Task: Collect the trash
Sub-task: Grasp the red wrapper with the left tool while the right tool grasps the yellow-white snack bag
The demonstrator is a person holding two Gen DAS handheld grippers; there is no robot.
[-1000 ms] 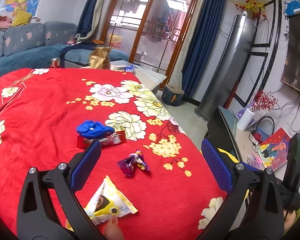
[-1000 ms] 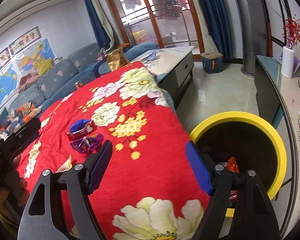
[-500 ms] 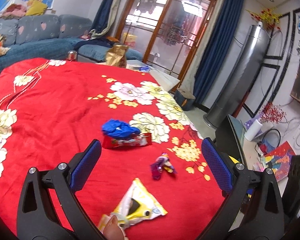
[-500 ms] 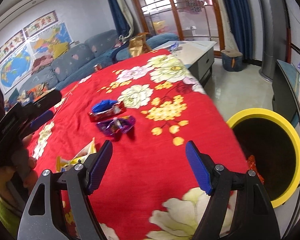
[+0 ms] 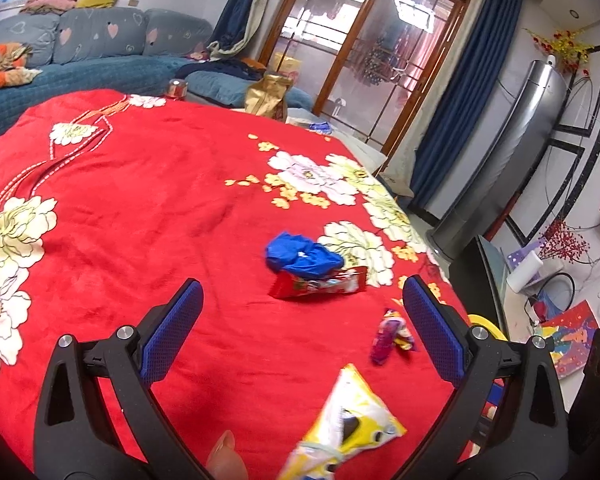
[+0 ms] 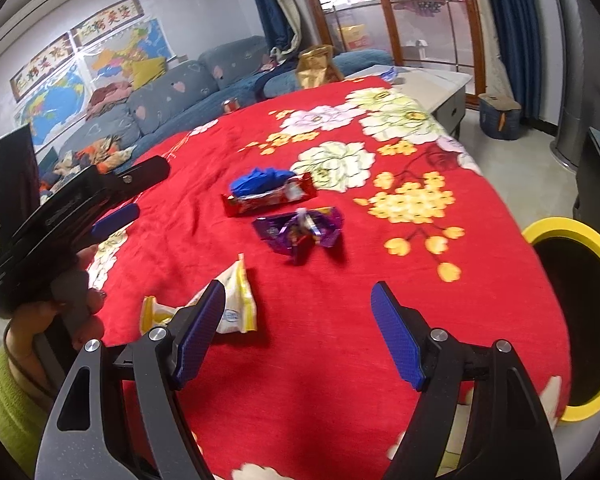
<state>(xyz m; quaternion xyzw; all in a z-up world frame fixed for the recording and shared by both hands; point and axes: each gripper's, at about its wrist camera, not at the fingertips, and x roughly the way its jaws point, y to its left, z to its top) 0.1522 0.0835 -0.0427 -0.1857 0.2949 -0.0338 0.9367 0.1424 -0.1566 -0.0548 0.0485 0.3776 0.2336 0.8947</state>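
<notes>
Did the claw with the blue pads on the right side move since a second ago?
Yes. The right gripper swung away from the yellow bin, which slid to the right edge, and now faces the purple wrapper.

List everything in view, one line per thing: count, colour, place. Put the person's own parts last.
red blanket: one, red with white and yellow flowers, covering the surface.
blue wad: one, blue, mid blanket, touching the red wrapper.
red wrapper: one, red, just in front of the blue wad.
purple wrapper: one, purple, crumpled, nearer than the red wrapper.
yellow packet: one, yellow and white, nearest the grippers.
bin: one, yellow rim, dark inside, beside the blanket's right edge.
gold bag: one, gold, beyond the blanket's far edge.
sofa: one, blue-grey, behind.
left gripper: one, black with blue pads, open, empty.
right gripper: one, black with blue pads, open, empty.
hand: one, green sleeve, holding the left gripper.
</notes>
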